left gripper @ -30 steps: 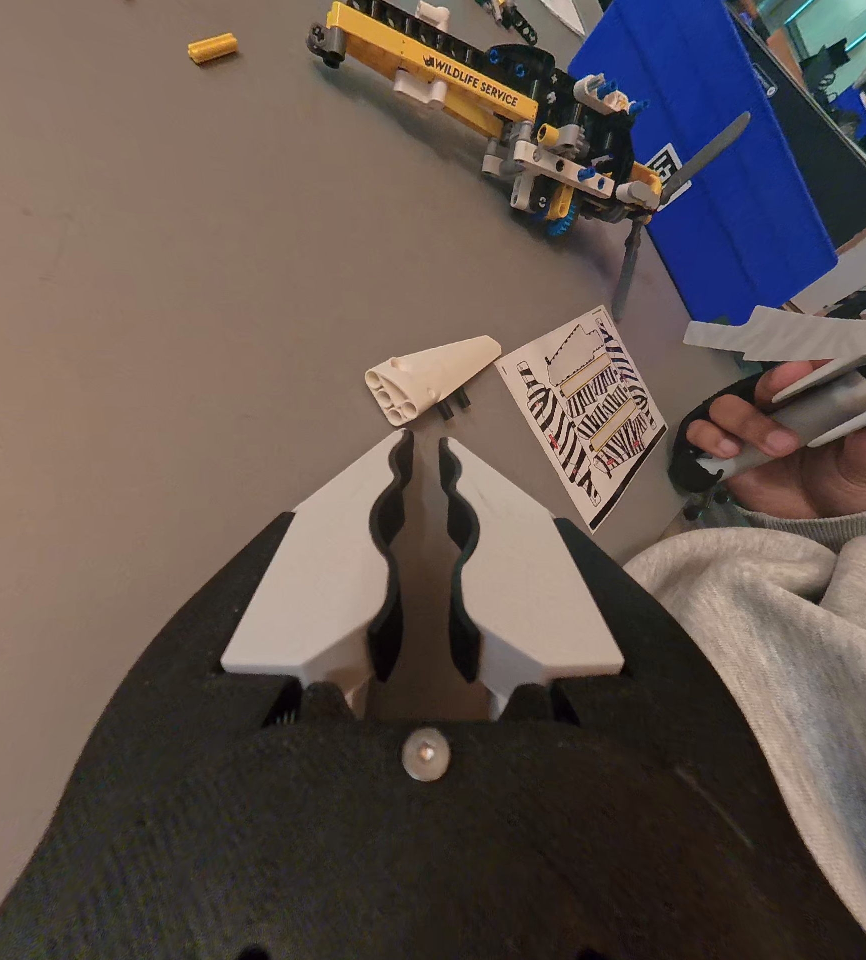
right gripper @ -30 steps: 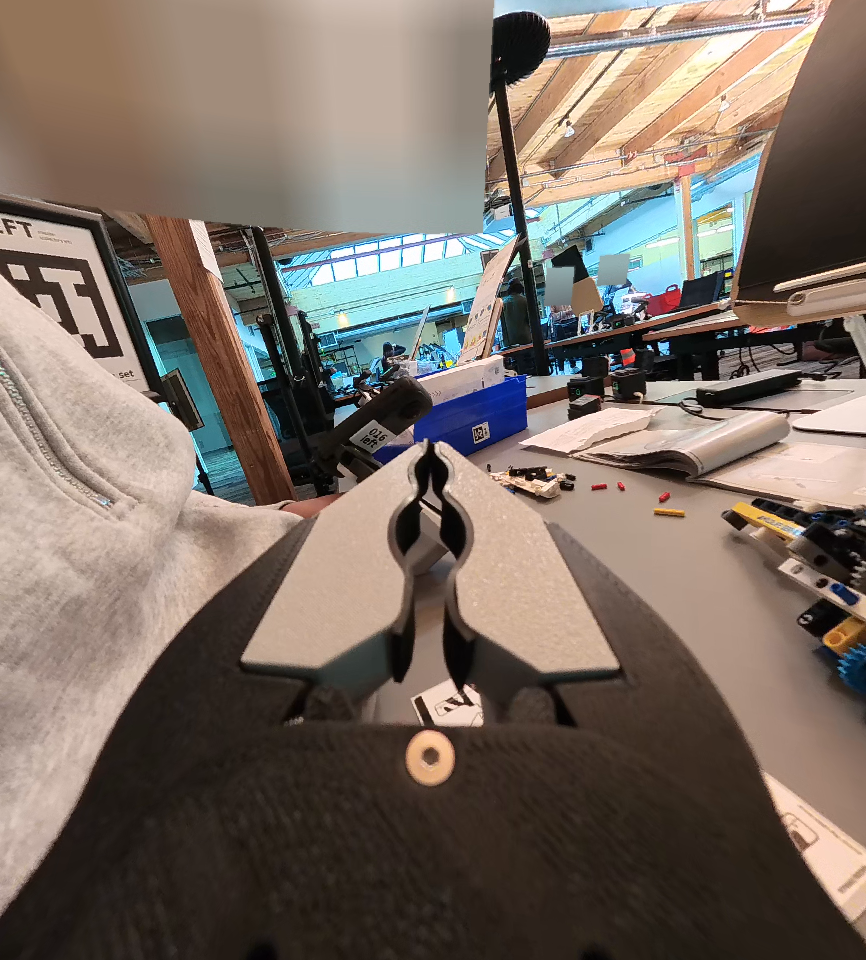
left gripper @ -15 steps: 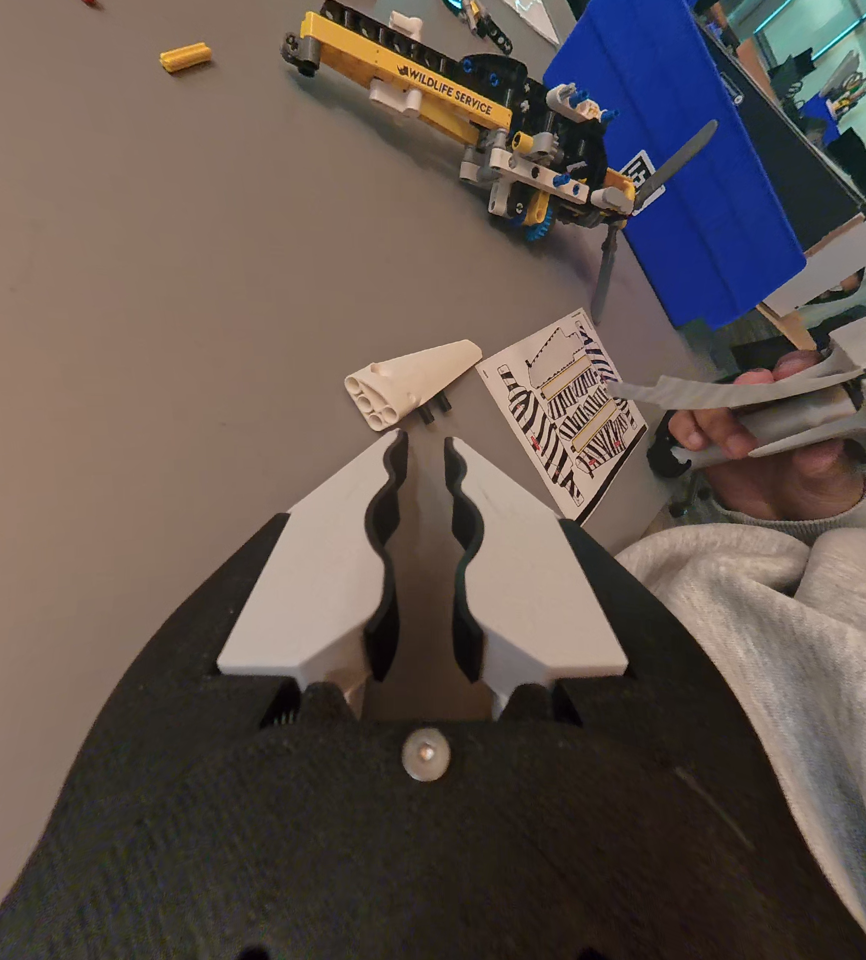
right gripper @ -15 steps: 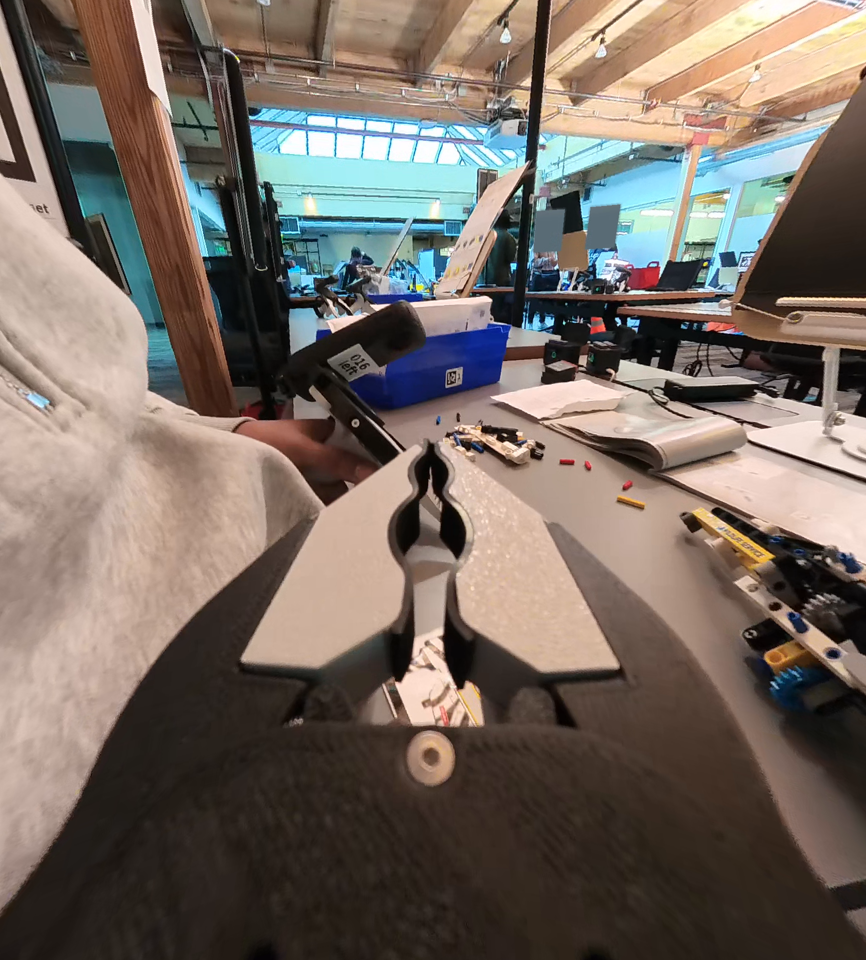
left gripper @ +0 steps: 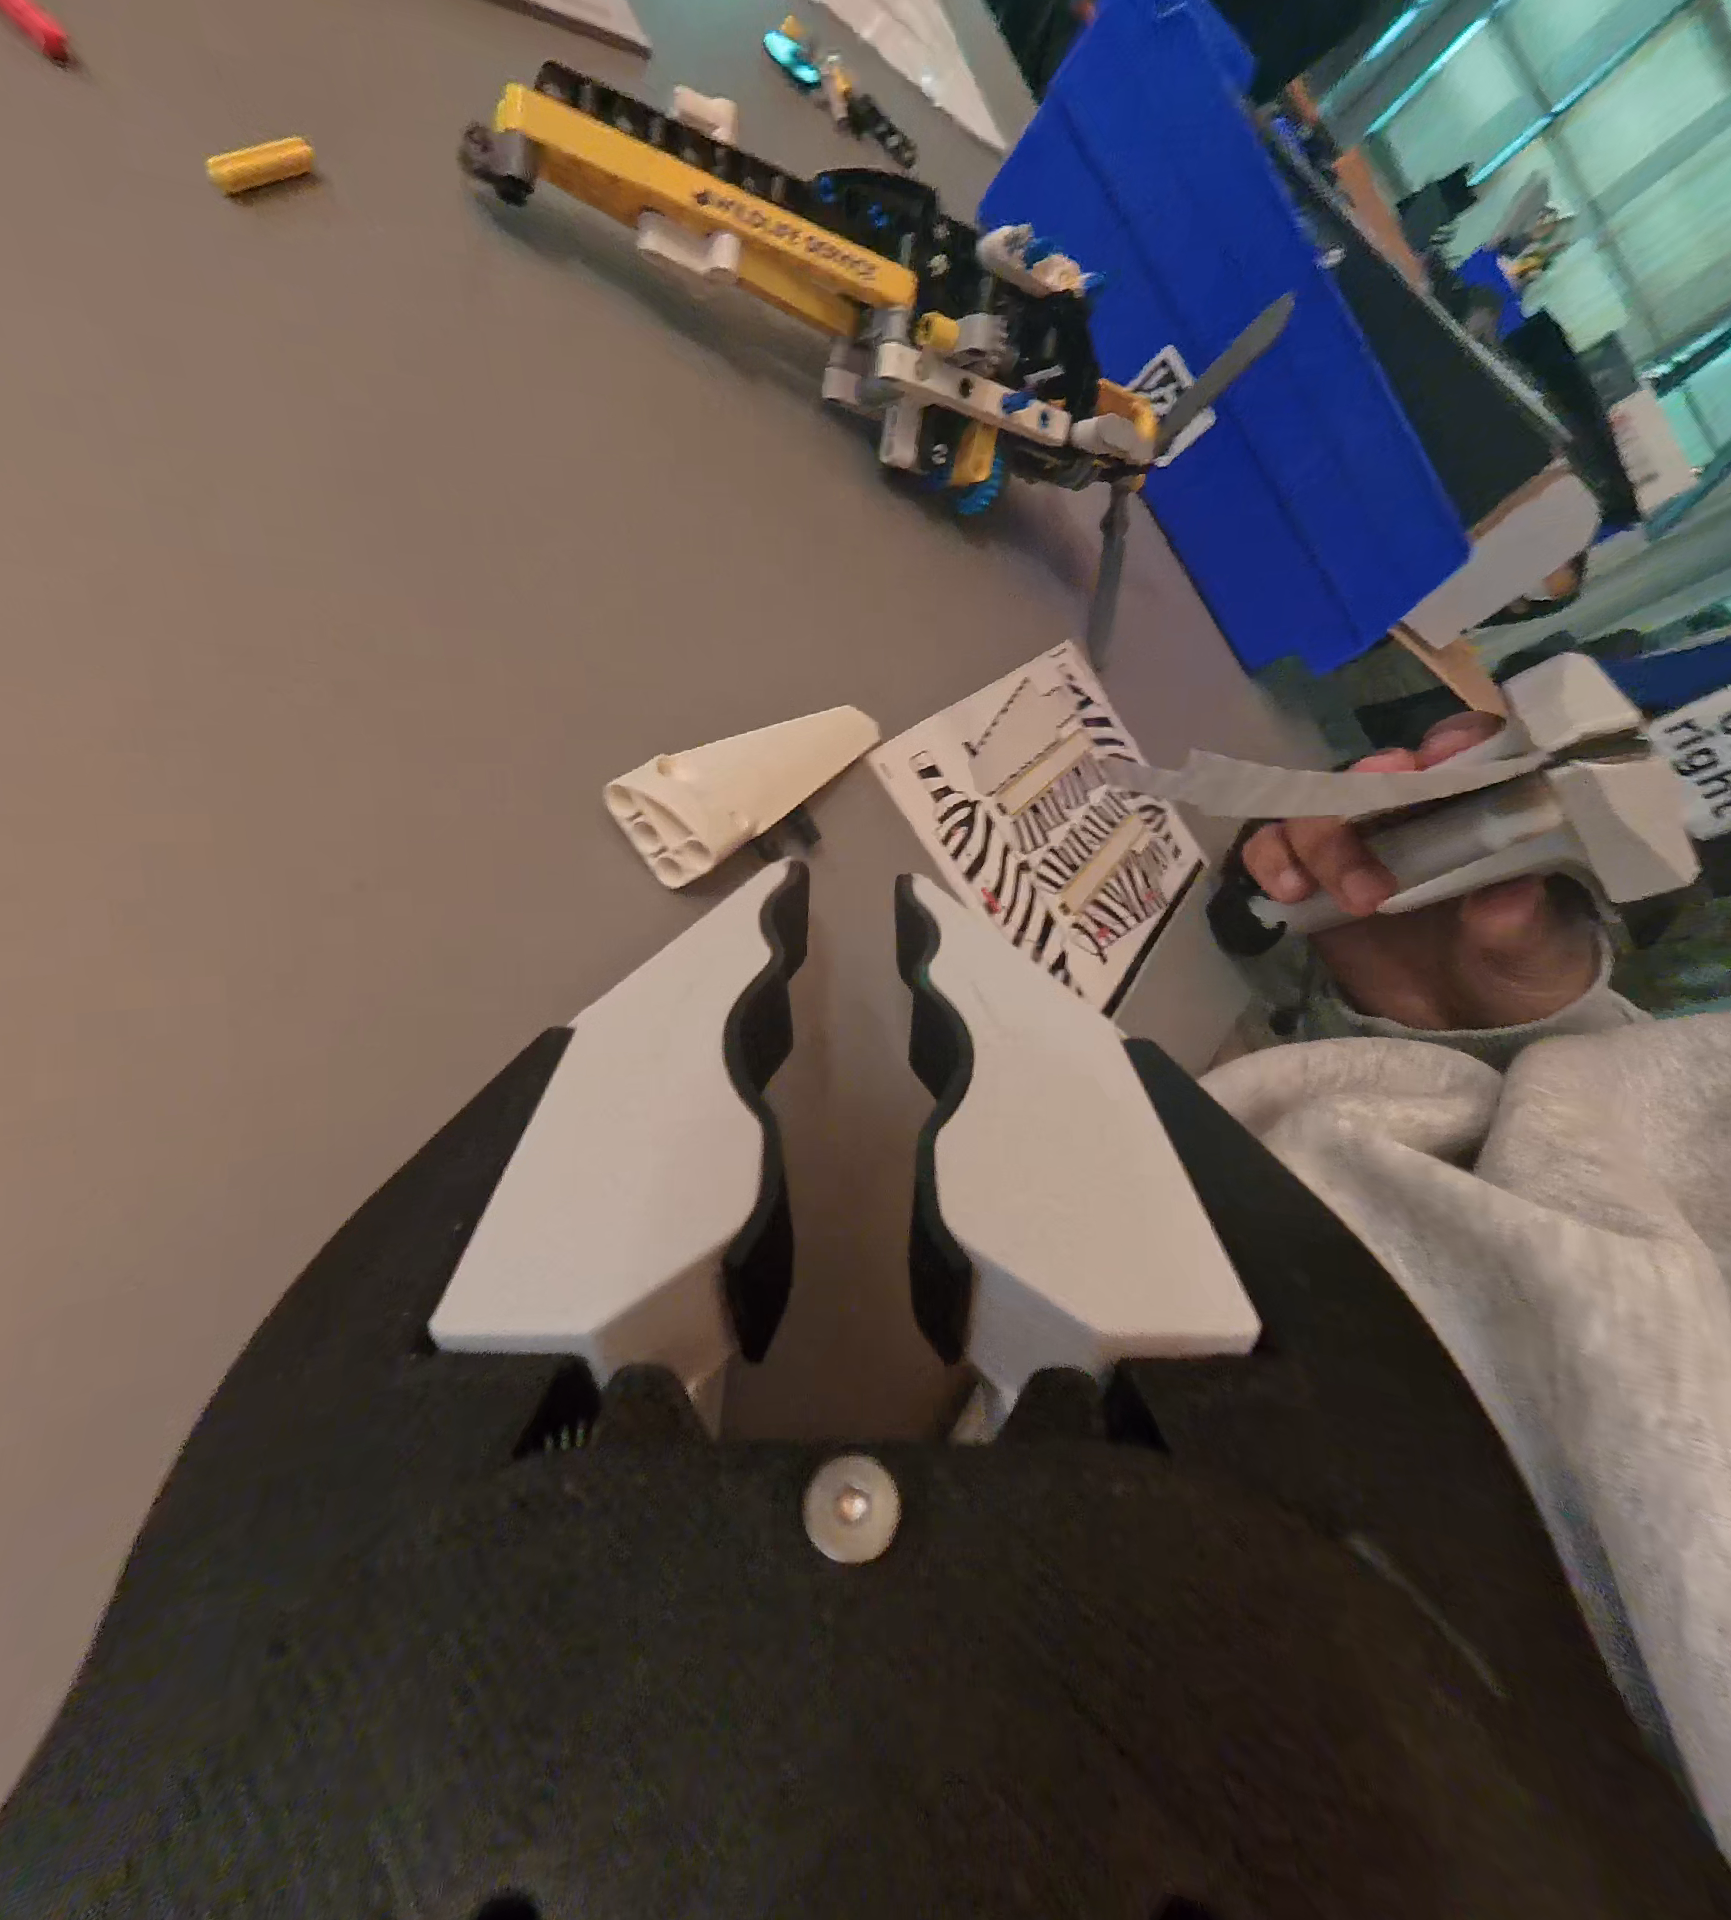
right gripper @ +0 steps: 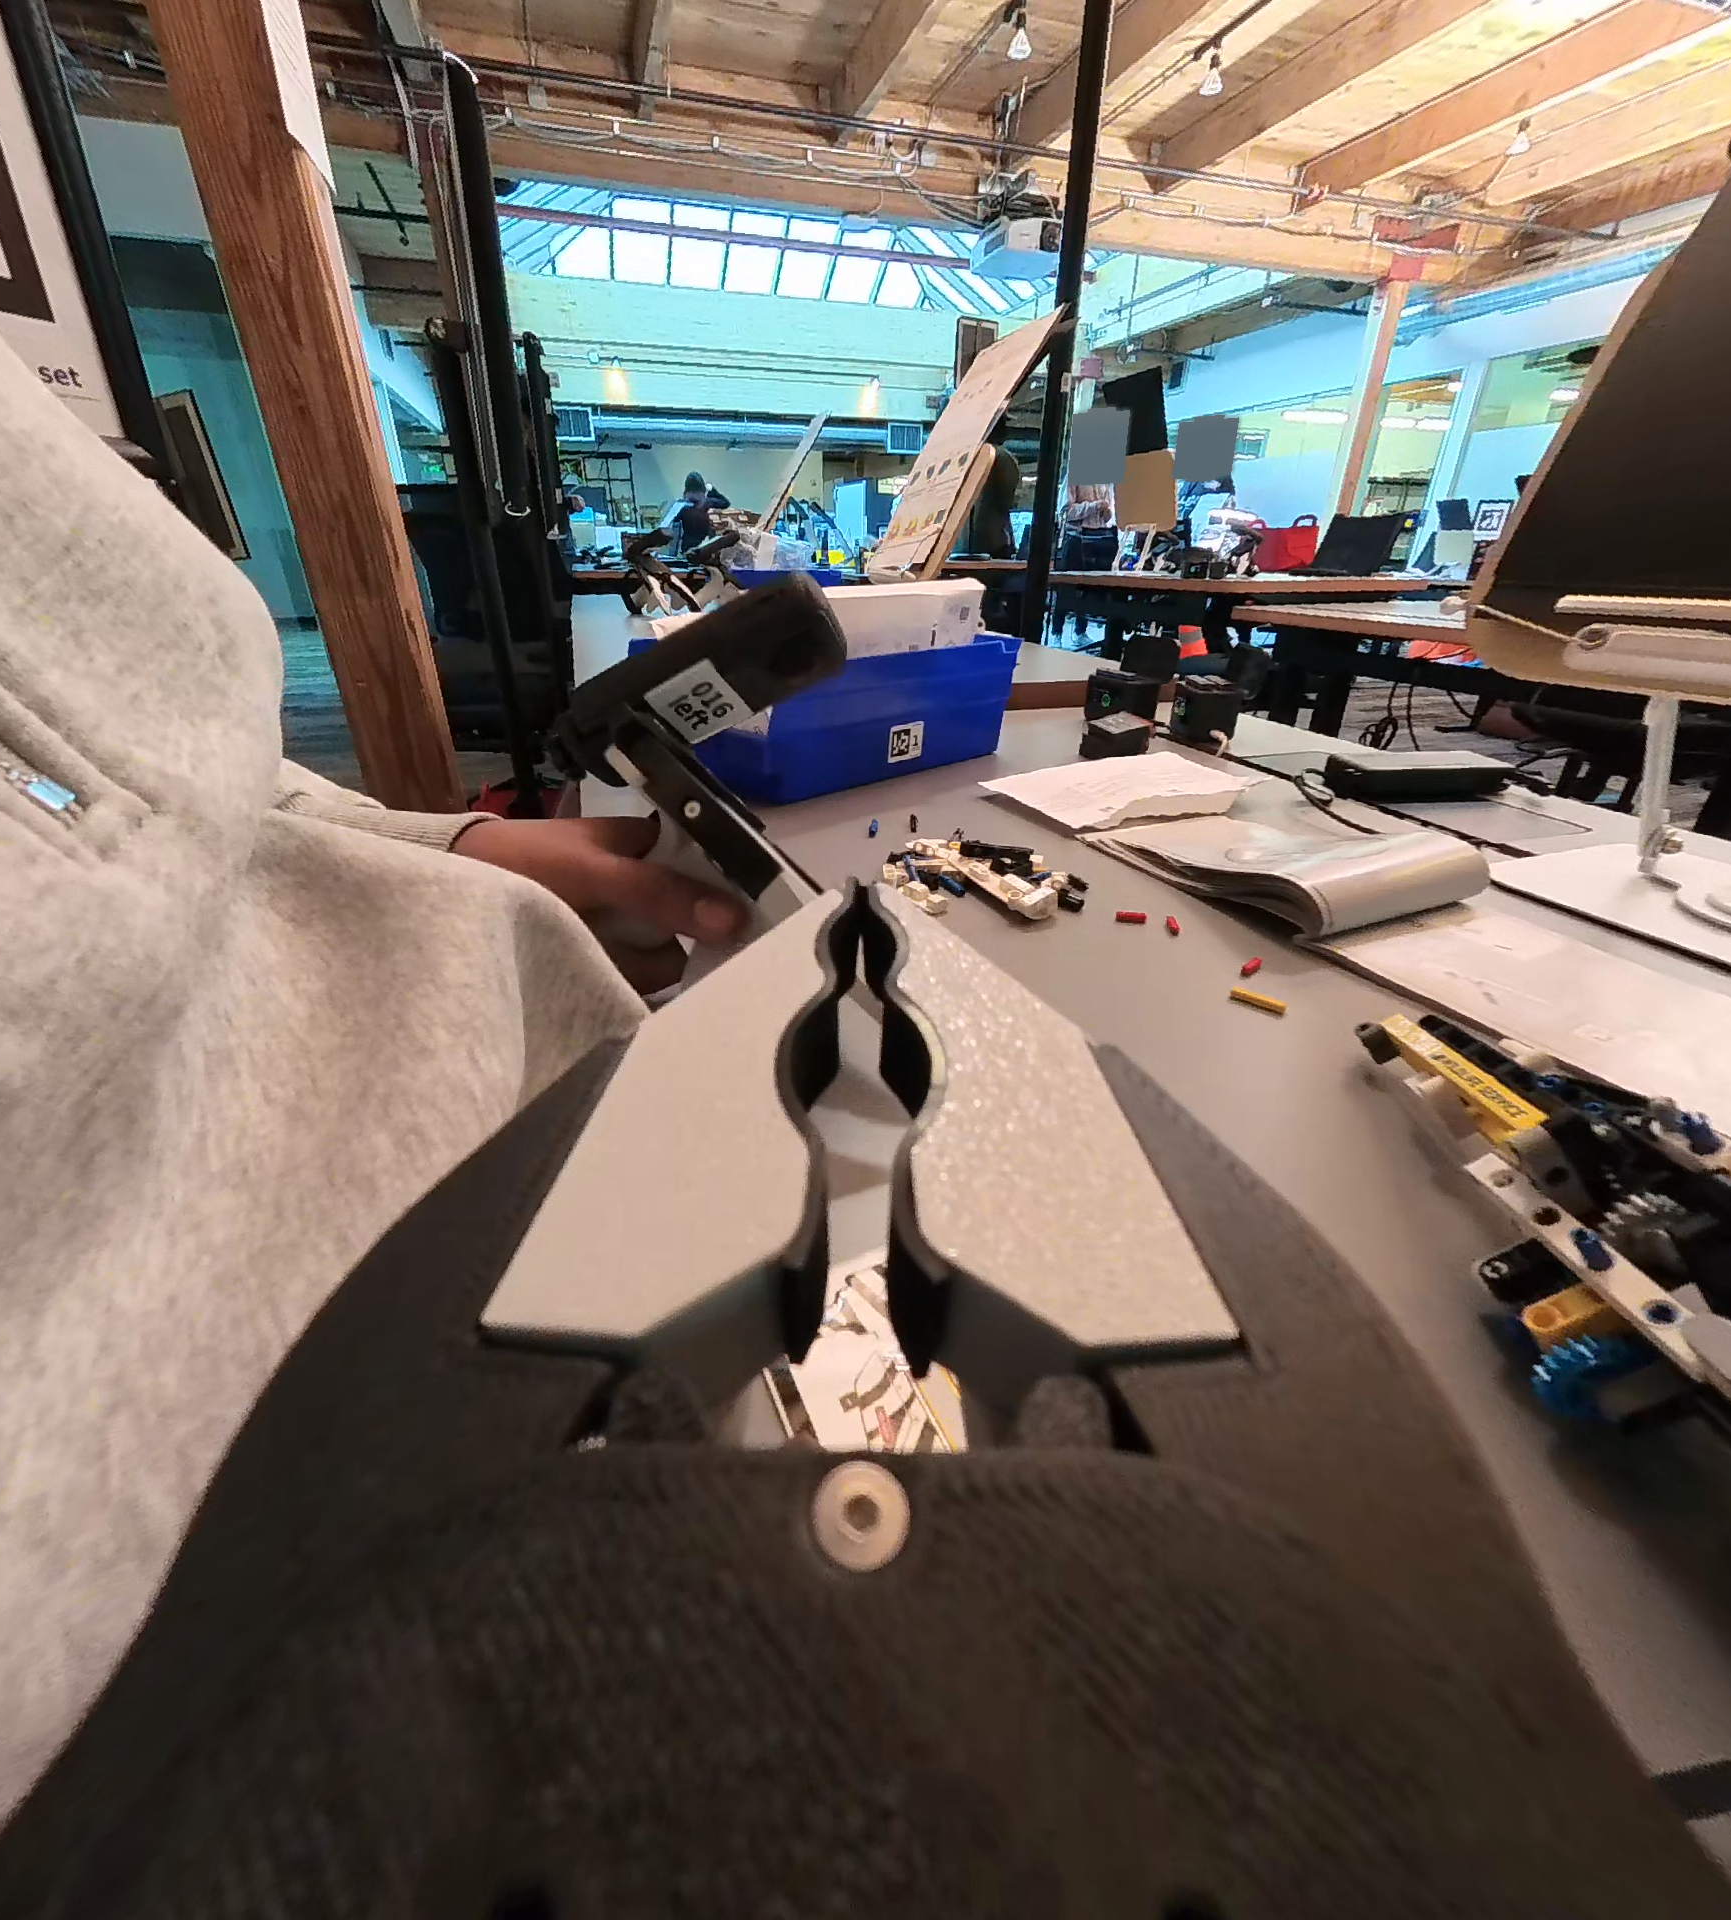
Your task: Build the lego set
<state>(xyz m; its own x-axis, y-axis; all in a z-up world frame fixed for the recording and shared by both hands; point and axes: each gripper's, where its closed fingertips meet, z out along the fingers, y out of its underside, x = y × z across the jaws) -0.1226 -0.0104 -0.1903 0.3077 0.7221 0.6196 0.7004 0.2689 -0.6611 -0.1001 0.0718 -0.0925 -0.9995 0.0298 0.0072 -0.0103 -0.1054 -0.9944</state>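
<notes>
Left gripper (left gripper: 850, 894) poised low over the grey table (left gripper: 217, 623), jaws parted with bare tabletop showing between them and nothing held. Aimed at the white tapered panel (left gripper: 736, 795) lying just beyond the left fingertip at frame centre, with two small black pins (left gripper: 788, 836) tucked against its near edge; likely lined up so the next pick falls straight ahead. Zebra-striped sticker sheet (left gripper: 1037, 831) flat just right of the panel, near the table edge, probably kept there for dressing that same panel.

Right gripper (right gripper: 866, 904) raised off the table, fingertips pressed together at the very front, nothing visible between them. In the left wrist view, seen at mid right (left gripper: 1131, 774) with its closed tips hovering over the sticker sheet, apparently ready to tease up a decal; contact with the sheet impossible to judge.

Half-built yellow and black helicopter model (left gripper: 819, 281) parked in the upper middle of the left wrist view, well apart from both grippers, grey rotor blade (left gripper: 1225, 358) jutting toward the blue parts bin (left gripper: 1256, 416). Same model at right centre in the right wrist view (right gripper: 1567, 1174). Loose yellow connector (left gripper: 258, 164) alone at upper left. Small pile of spare pieces (right gripper: 986, 883) and an open instruction booklet (right gripper: 1297, 862) farther back, within reach for later steps.
</notes>
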